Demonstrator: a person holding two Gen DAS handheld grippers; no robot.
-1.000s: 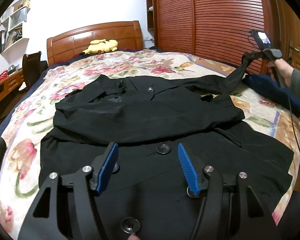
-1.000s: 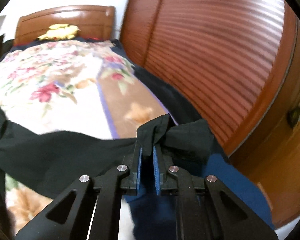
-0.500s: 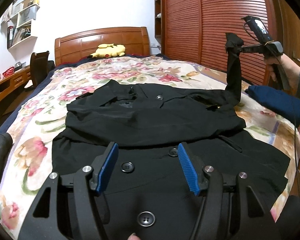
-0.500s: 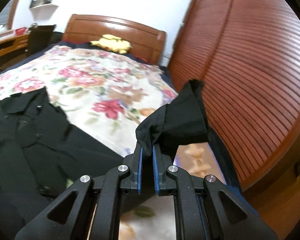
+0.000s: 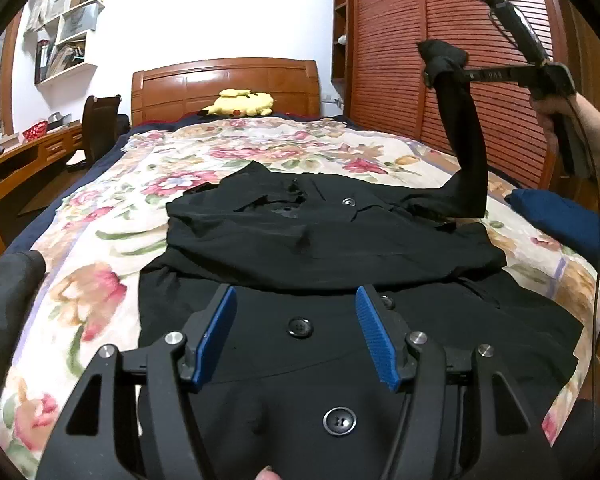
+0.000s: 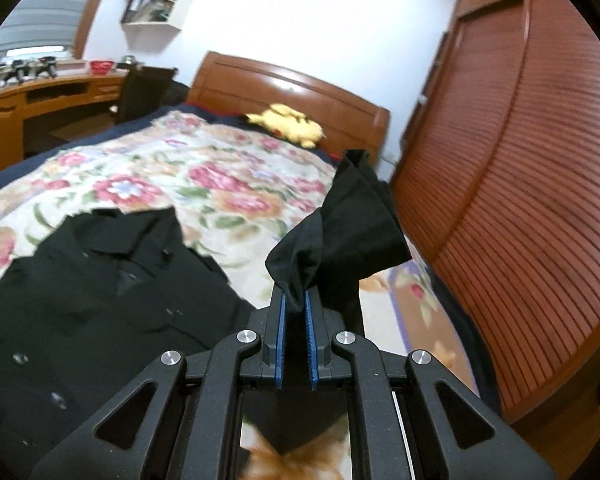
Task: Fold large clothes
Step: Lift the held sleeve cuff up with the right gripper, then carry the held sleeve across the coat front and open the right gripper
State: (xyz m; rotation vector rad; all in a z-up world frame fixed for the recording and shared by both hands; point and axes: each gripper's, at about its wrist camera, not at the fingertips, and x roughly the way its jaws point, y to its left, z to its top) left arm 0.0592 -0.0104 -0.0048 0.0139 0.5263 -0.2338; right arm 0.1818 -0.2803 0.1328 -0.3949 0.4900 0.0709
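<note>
Coat [image 5: 340, 320] was spread face-up on the bed [image 5: 100, 280], one sleeve already folded across the chest. Other sleeve's cuff [image 6: 340, 224] was clamped in the right gripper [image 6: 296, 304] and held aloft. Left gripper [image 5: 296, 332] hung w/ jaws apart, empty, over the buttons. Next, prob.: cuff to be laid across the chest, then released.

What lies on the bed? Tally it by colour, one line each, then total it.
Black: 1, the coat
Navy blue: 1, the folded cloth
Yellow: 1, the plush toy
Total: 3
Not counted: the dark bundle at the left edge; I cannot tell whether it is on the bed.
</note>
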